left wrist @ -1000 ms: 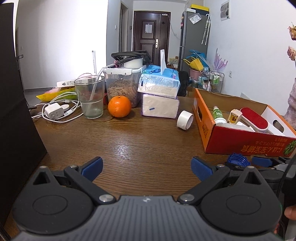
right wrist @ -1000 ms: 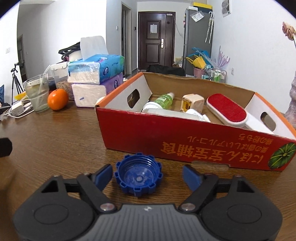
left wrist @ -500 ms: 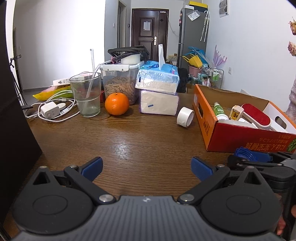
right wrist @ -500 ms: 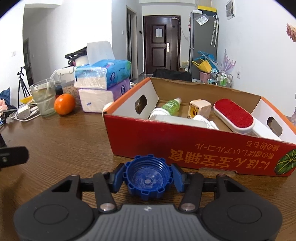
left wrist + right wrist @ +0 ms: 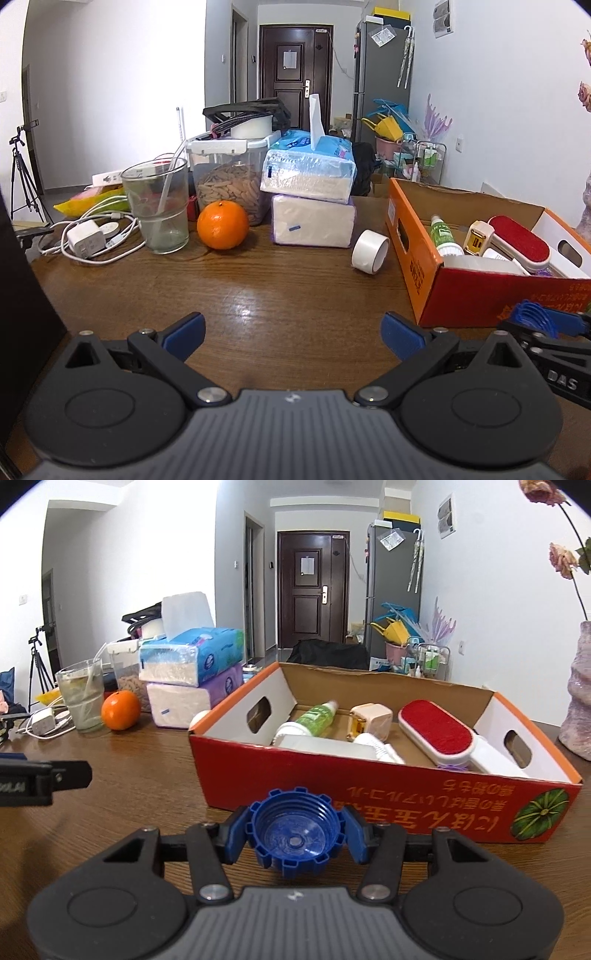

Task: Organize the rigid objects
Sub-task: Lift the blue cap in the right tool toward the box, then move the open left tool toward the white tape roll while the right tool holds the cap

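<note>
Clamping the blue cap [image 5: 294, 837], the right claw [image 5: 294, 840] hides its rim sides — left claw [image 5: 291, 328] apart; tape roll [image 5: 200, 718] mostly behind box [image 5: 369, 786].

Bare counter [image 5: 280, 295] ahead of the left claw [image 5: 291, 328] gives open passage. Tape roll [image 5: 370, 252] stands just beside the box [image 5: 369, 775], narrowing that gap. Glass [image 5: 157, 206], orange [image 5: 222, 224] and tissue packs [image 5: 310, 206] wall off the far edge. The box's near wall blocks the right claw [image 5: 293, 836] straight ahead.
</note>
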